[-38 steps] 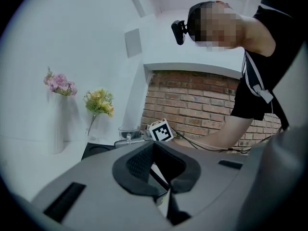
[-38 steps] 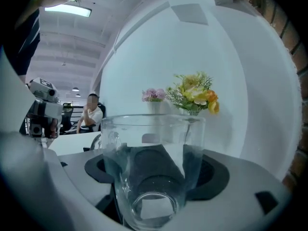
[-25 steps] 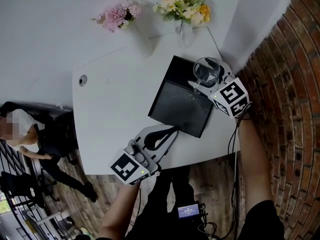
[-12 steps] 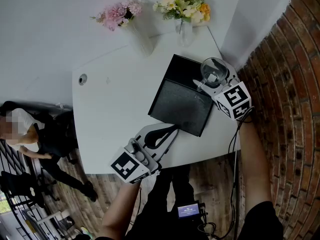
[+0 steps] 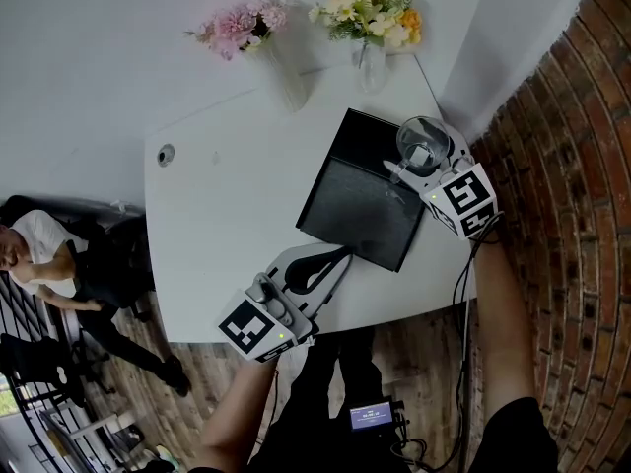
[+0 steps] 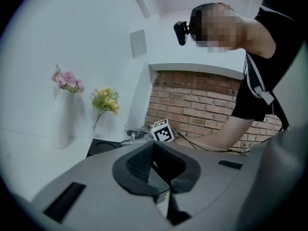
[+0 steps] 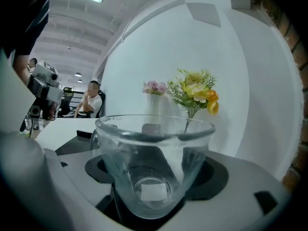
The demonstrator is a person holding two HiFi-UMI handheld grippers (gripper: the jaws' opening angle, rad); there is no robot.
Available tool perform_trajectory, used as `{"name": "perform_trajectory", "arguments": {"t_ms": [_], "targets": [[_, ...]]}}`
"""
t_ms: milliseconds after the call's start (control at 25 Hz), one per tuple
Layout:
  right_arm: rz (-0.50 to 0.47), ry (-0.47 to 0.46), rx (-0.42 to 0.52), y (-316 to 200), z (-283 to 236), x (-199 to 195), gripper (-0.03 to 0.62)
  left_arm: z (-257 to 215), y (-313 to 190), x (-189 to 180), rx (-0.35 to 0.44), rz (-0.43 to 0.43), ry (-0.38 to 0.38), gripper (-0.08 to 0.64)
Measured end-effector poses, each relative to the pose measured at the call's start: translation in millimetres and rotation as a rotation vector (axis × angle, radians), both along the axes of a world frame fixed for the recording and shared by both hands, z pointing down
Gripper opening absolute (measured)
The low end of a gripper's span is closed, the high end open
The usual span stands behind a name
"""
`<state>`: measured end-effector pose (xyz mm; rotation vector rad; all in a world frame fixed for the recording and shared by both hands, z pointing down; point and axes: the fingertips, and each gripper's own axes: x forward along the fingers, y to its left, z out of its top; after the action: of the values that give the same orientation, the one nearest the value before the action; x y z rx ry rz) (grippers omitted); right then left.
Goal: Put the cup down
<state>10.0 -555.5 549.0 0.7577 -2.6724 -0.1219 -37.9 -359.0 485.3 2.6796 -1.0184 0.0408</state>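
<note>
A clear glass cup (image 5: 422, 141) is held upright, with my right gripper (image 5: 418, 158) shut on it, over the far right corner of a black tray (image 5: 360, 215). I cannot tell whether the cup touches the tray. In the right gripper view the cup (image 7: 154, 162) fills the space between the jaws of the right gripper (image 7: 151, 179). My left gripper (image 5: 330, 262) lies on the white table (image 5: 217, 225) near its front edge, its tips at the tray's near side. Its jaws meet and hold nothing. The left gripper view shows the left gripper (image 6: 156, 165) and the distant cup (image 6: 134, 131).
A white vase of pink flowers (image 5: 281, 72) and a glass vase of yellow flowers (image 5: 371, 62) stand at the table's back edge. A brick wall (image 5: 562, 166) runs along the right. A person (image 5: 39, 254) sits beyond the table's left side.
My right gripper has carried the cup a little to the right, toward the tray's far right corner. The left gripper has stayed where it was.
</note>
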Motion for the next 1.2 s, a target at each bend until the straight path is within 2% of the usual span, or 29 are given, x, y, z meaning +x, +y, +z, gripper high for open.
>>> {"name": "perform_trajectory", "arguments": {"t_ms": [240, 800, 1200], "targets": [[-0.011, -0.014, -0.021, -4, -1, -3, 0.405, 4, 0, 1, -0.009, 0.002, 0.006, 0.008], [0.041, 0.039, -0.042, -3, 5, 5, 0.407, 3, -1, 8, -0.011, 0.012, 0.006, 0.008], [0.012, 0.056, -0.054, 0, 5, 6, 0.407, 4, 1, 5, -0.013, 0.007, 0.003, 0.008]]}}
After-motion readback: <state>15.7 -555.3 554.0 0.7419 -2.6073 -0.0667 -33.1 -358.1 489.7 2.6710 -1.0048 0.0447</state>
